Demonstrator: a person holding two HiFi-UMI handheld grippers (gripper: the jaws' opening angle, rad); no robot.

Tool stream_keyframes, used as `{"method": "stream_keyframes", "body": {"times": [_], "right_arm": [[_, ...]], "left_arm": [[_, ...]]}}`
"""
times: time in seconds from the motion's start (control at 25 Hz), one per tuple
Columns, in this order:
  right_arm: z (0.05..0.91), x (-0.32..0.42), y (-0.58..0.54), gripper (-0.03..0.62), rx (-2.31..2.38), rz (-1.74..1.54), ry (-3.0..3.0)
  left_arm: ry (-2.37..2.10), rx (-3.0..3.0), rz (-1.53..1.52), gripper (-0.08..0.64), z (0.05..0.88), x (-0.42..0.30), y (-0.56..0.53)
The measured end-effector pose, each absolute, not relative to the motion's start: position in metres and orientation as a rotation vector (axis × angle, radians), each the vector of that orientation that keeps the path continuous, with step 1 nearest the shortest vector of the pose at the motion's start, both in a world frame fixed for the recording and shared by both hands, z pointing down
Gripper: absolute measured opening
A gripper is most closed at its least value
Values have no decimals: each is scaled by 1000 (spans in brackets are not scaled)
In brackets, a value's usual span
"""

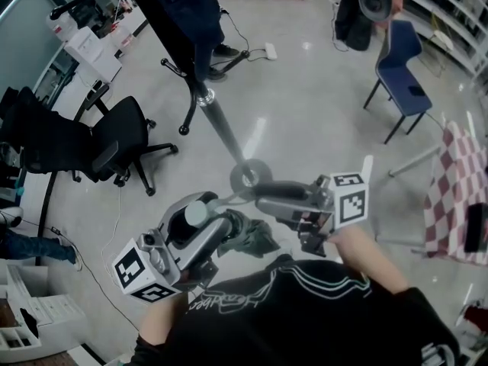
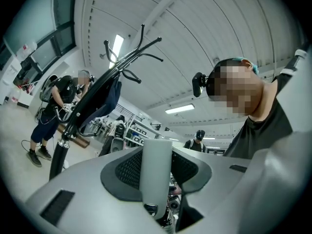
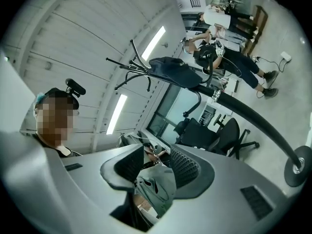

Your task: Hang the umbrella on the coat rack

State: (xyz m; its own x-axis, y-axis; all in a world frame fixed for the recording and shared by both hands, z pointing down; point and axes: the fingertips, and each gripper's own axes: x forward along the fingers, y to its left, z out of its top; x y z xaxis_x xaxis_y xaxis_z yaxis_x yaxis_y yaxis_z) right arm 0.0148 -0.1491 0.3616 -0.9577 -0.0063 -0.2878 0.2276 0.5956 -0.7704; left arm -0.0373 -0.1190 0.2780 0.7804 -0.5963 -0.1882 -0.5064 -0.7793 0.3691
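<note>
The coat rack (image 1: 217,124) rises from its round base (image 1: 250,175) just ahead of me, with a dark coat (image 1: 183,14) hung on its top. My left gripper (image 1: 202,219) is shut on the umbrella's white handle (image 1: 196,213), seen upright between the pads in the left gripper view (image 2: 156,174). The folded grey-green umbrella (image 1: 248,235) hangs between both grippers. My right gripper (image 1: 263,200) reaches in from the right. In the right gripper view its jaws stand wide, and umbrella fabric (image 3: 156,186) lies loosely between them. The rack's hooks (image 3: 131,65) show above.
A black office chair (image 1: 114,139) stands left of the rack, a blue chair (image 1: 404,71) far right. A table with a checkered cloth (image 1: 461,189) is at the right edge. White boxes (image 1: 84,52) sit far left. A person (image 2: 53,111) stands beyond the rack.
</note>
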Motion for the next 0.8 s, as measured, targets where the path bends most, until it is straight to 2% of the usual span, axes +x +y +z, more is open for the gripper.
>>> {"method": "stream_keyframes", "body": {"times": [0.32, 0.52, 0.8], "right_arm": [[375, 26, -184, 159, 312, -1413, 2450], [380, 27, -197, 98, 294, -1407, 2500], [379, 4, -213, 96, 261, -1419, 2547]], "left_arm": [[-894, 2646, -388, 147, 296, -18, -152], [-928, 2624, -387, 147, 305, -22, -162], [-908, 2633, -420, 147, 293, -39, -173]]}}
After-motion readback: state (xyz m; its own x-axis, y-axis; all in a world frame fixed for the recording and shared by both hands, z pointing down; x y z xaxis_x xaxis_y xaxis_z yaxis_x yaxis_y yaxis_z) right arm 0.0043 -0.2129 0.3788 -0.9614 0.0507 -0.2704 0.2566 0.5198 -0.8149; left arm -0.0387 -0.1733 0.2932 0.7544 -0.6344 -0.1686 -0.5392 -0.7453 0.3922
